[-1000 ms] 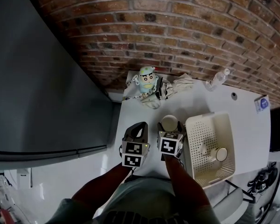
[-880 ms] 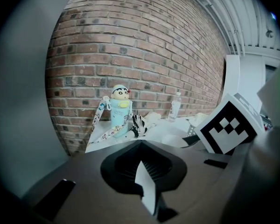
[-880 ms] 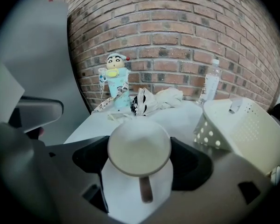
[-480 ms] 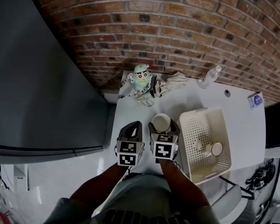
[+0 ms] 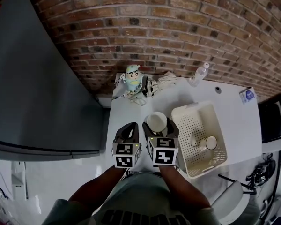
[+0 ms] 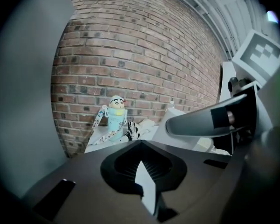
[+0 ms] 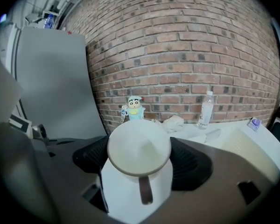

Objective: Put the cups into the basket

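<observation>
Cup (image 5: 156,122) in the head view is being held upright by the right gripper (image 5: 157,125), with the basket (image 5: 192,108) lying just beside it at three o'clock. Right gripper view is showing both pads pressing its sides, handle pointing to six o'clock. Left gripper view is showing the left gripper (image 6: 141,171) pinched together on nothing.

Inside the basket (image 5: 189,118), I see bare floor at its far and left parts; a lying cup (image 5: 207,143) blocks the middle-right. Just left of the basket, my right claw (image 5: 157,128) with its white cup (image 5: 155,121) and my left claw (image 5: 127,128) crowd the bench (image 5: 241,125). Beyond the basket, bare bench runs up to a bottle (image 5: 198,74), cloth (image 5: 167,80) and doll (image 5: 133,76).
</observation>
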The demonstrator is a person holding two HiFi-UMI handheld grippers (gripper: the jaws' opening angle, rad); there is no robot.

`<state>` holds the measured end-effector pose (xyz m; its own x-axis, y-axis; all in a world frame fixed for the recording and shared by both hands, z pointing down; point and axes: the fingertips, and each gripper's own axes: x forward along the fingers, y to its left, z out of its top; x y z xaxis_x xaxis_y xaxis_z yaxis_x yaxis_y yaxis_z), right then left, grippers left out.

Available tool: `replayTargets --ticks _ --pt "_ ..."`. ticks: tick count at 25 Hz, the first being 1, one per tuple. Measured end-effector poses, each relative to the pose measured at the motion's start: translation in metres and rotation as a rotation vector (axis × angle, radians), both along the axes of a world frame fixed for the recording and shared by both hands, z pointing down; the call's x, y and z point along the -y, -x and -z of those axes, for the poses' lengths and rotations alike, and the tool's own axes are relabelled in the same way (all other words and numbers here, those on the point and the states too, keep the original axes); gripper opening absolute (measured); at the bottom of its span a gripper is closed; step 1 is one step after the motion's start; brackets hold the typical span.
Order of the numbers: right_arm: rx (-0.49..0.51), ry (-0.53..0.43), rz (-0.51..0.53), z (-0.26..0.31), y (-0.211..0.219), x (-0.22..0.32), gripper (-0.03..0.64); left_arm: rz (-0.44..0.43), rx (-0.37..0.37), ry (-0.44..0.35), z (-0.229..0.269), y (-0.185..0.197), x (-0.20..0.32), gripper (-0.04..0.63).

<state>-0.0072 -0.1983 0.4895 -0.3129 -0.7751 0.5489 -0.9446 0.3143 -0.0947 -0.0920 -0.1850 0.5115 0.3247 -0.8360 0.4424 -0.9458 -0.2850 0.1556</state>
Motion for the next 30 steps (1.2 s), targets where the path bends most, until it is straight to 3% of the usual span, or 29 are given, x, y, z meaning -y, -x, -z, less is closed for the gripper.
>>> replayTargets --ticks 11,20,30 --pt "0.047 -0.072 -0.108 0.046 -0.058 -0.027 0.385 -0.118 -0.029 -0.054 0.023 -0.059 -0.014 0.006" --pt "0.021 -0.057 -0.228 0.041 -0.136 -0.034 0.385 -0.198 -0.041 -0.056 0.026 -0.108 -0.021 0.006" --pt "-0.014 0.035 -0.225 0.001 -0.175 -0.028 0.385 -0.209 -0.032 -0.04 0.019 -0.132 -0.017 0.006"
